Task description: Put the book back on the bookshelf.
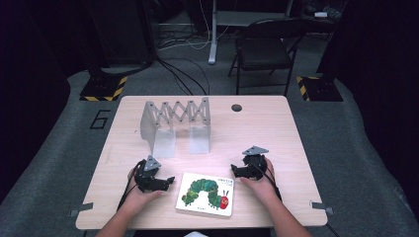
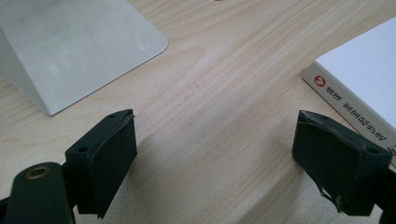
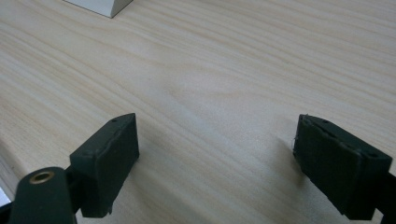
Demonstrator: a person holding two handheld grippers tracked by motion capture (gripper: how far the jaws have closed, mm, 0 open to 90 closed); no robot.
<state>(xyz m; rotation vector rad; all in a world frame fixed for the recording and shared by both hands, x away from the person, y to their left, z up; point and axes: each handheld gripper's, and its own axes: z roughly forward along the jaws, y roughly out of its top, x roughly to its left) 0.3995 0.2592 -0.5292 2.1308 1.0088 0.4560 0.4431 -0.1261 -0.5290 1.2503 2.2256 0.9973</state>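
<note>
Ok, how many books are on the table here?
1. The book lies flat near the front edge of the table, between the left tool and the right tool. The metal rack behind it holds none.

High cam looks forward and down over my light wooden table (image 1: 276, 128). Both gripper cams skim it closely; left shares the white caterpillar picture book (image 2: 369, 84).

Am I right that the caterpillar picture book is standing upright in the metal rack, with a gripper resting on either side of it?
Not quite. The high view shows the book lying flat on the table, in front of the rack, which holds nothing. The left gripper and right gripper do flank it.
</note>
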